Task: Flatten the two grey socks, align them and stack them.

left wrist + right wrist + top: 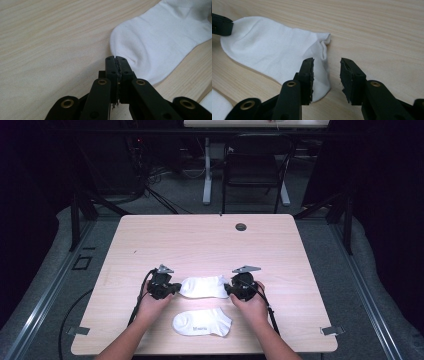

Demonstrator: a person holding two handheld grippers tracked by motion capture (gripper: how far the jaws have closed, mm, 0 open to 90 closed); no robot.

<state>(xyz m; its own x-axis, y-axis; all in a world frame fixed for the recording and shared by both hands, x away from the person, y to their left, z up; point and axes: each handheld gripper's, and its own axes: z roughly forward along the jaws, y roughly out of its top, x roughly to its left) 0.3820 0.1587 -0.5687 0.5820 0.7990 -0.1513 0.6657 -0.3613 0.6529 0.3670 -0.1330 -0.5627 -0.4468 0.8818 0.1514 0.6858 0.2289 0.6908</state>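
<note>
You are working near the front edge of the surface (200, 240), and most of its far half is lying bare, with a small round hole (241, 227) near the far edge. Beyond that edge a dark chair (252, 167) is standing on the floor, well apart from your hands.

One white sock (204, 286) is lying flat between the two tongs, stretching across from left to right. Your left tongs (173, 288) are sitting at its left end; in the left gripper view the left tongs (117, 58) are pressed together, with the rounded end of the sock (160, 40) touching their tips, and a sliver of fabric seems to be caught between them.

Your right tongs (228, 289) are sitting at the sock's right end. In the right gripper view the right tongs (327, 67) are spread apart, with the cuff edge of the sock (274, 52) lying just under the left jaw and bare wood showing in the gap.

A second white sock (202, 323) is lying nearer the front edge, between your forearms, apart from both tongs.
</note>
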